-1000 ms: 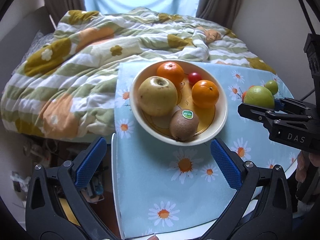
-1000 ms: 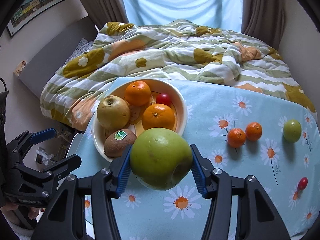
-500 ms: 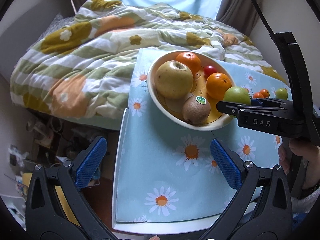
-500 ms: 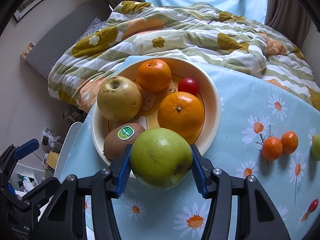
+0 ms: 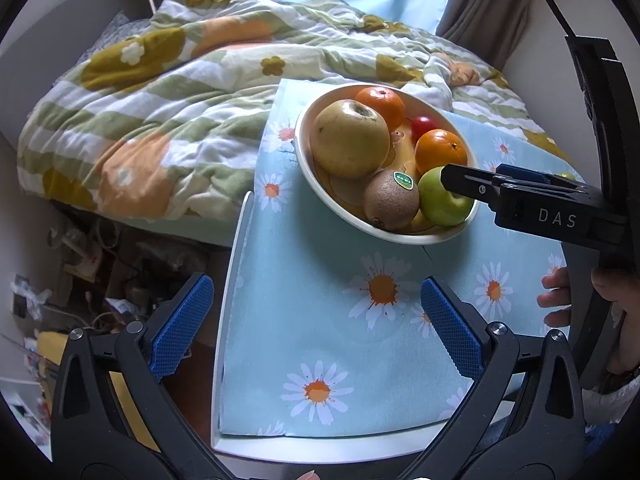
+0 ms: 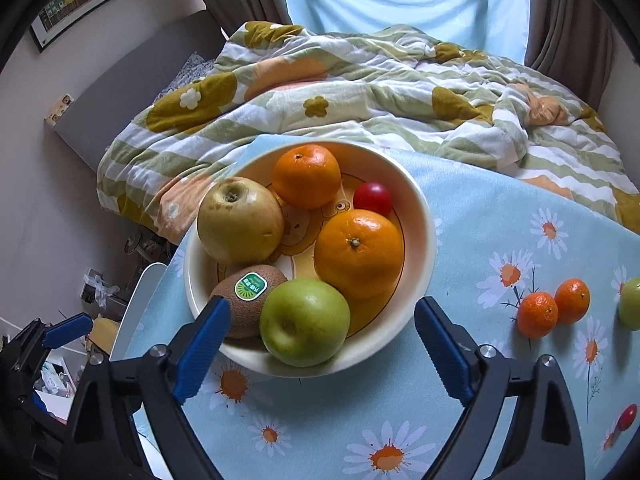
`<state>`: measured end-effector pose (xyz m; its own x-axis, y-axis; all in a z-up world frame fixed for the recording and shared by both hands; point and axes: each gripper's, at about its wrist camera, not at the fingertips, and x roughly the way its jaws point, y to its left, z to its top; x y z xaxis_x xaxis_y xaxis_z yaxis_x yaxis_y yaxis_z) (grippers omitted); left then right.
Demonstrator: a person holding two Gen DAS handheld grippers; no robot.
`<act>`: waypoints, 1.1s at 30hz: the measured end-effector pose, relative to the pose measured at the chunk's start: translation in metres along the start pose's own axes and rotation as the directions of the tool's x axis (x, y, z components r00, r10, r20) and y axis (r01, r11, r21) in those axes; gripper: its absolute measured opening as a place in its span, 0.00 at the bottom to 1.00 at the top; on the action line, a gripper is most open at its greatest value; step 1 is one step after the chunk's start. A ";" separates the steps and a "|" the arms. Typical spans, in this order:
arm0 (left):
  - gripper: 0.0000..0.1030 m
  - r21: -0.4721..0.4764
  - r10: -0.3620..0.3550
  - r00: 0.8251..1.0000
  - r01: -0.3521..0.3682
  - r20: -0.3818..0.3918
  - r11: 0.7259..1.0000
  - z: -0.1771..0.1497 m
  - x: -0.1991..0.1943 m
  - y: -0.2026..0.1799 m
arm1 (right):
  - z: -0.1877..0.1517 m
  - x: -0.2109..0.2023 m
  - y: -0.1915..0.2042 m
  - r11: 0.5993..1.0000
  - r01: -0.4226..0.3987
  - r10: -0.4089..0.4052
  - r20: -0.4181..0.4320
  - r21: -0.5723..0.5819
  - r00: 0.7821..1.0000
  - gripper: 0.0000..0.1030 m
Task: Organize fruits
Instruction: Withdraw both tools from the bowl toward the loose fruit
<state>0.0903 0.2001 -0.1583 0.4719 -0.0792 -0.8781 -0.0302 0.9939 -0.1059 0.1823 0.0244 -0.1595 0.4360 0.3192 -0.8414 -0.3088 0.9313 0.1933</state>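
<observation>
A cream bowl (image 6: 424,208) (image 5: 304,152) on the daisy tablecloth holds a yellow pear (image 6: 240,220), two oranges (image 6: 358,252), a red cherry tomato (image 6: 373,199), a kiwi (image 6: 248,300) and a green apple (image 6: 305,322) (image 5: 440,202). My right gripper (image 6: 322,350) (image 5: 452,178) is open, its blue pads on either side of the apple, which rests in the bowl's near side. My left gripper (image 5: 316,328) is open and empty above the cloth, in front of the bowl.
Two small mandarins (image 6: 552,312), a green fruit (image 6: 630,304) and a red tomato (image 6: 626,418) lie on the cloth to the right. A rumpled duvet (image 6: 360,88) lies on the bed behind the table. The white table edge (image 5: 234,264) drops to floor clutter on the left.
My right gripper carried the green apple over the bowl, set it beside the kiwi and opened. My left gripper drifted left, staying open.
</observation>
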 end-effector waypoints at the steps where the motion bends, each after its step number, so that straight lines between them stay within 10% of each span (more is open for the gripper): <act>1: 1.00 0.005 0.001 1.000 -0.001 0.001 1.000 0.001 -0.001 0.000 | 0.000 -0.001 0.000 1.000 0.002 -0.002 0.007 0.004 1.000 0.89; 16: 1.00 0.090 0.006 0.995 -0.015 0.101 0.996 0.016 -0.050 -0.003 | -0.003 -0.047 0.001 0.999 0.011 -0.015 0.064 0.053 0.998 0.90; 33: 1.00 0.313 -0.180 0.970 0.121 0.166 0.942 0.051 -0.069 -0.057 | -0.047 -0.154 -0.043 0.928 0.227 -0.283 0.160 0.296 0.946 0.90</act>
<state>0.1048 0.1532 -0.0679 0.6089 -0.2430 -0.7551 0.3044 0.9506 -0.0604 0.0885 -0.0733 -0.0625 0.6353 0.0664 -0.7694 0.0633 0.9885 0.1376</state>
